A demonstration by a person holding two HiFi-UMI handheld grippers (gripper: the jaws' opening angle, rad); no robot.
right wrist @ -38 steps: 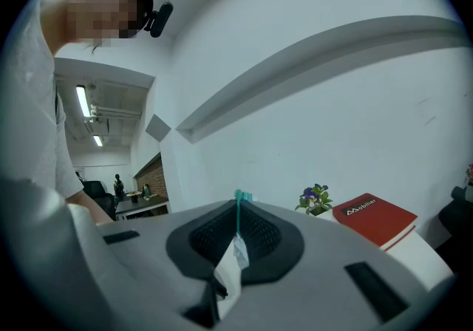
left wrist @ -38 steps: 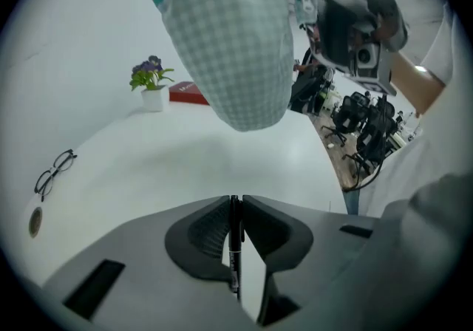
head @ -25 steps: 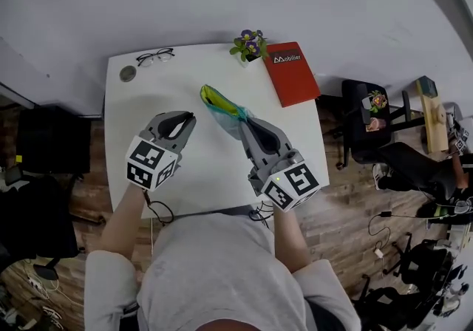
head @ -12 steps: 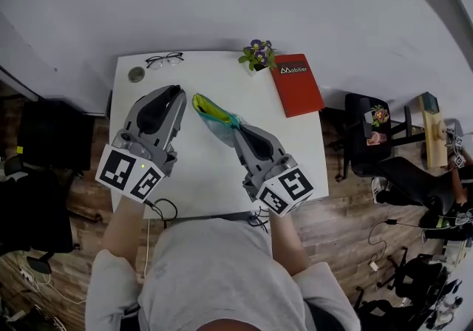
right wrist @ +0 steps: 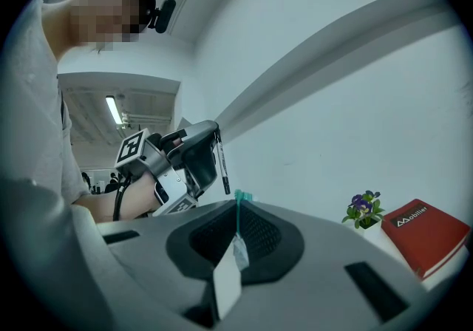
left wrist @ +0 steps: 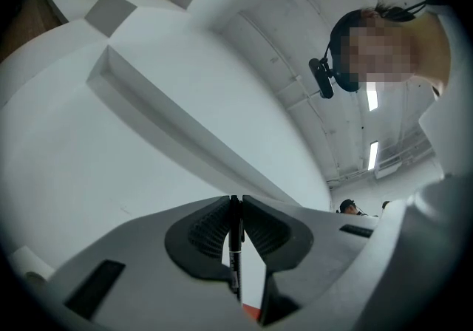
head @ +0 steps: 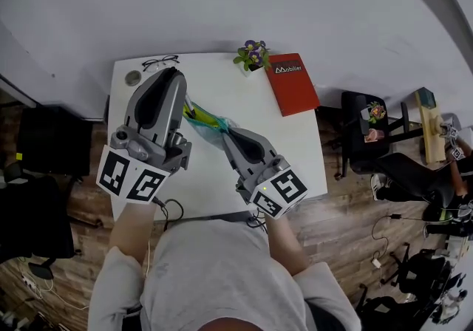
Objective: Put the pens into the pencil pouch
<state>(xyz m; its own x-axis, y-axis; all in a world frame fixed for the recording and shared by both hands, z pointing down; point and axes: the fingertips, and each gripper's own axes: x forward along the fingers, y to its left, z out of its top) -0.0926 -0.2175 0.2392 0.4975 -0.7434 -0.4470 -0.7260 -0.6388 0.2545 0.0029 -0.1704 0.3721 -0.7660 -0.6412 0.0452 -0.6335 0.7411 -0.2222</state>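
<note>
While my right gripper [right wrist: 238, 202] pinches the pencil pouch [head: 201, 117] above the middle of the tabletop [head: 295, 141], my left gripper [left wrist: 235, 202] clamps a black pen [left wrist: 234, 248] not yet inside.

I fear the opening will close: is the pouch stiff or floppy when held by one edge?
Probably floppy: the pouch looks like thin translucent film, pinched at one edge by the right gripper. Its mouth may sag shut. It seems light, so the pen could push it aside.
</note>
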